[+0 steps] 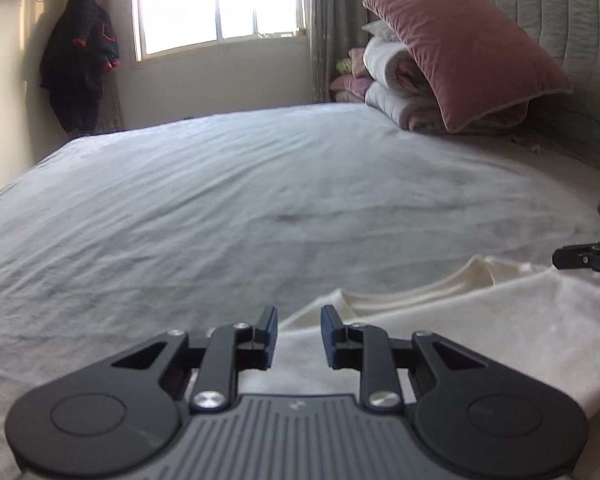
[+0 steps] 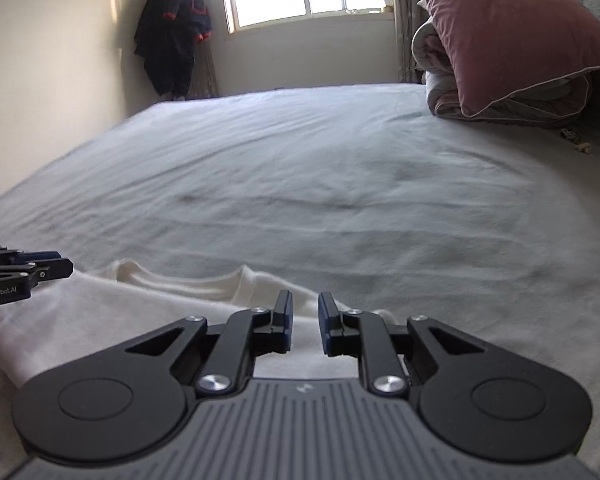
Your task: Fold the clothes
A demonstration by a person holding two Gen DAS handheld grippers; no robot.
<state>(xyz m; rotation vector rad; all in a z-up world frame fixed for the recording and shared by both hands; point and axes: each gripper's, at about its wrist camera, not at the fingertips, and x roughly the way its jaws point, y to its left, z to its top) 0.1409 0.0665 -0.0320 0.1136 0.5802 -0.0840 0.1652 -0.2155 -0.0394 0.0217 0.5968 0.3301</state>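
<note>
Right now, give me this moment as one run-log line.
left claw: open | right claw: open | white garment: flat on bed, unheld

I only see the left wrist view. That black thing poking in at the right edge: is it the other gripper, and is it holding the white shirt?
Observer: Yes, that's the right gripper. It is open with nothing between its jaws, above the shirt, just right of the collar.
Operator: Does the shirt carry on far past it?
Observer: No. The shirt's edge lies right beside that gripper, and past it is bare sheet.
</note>
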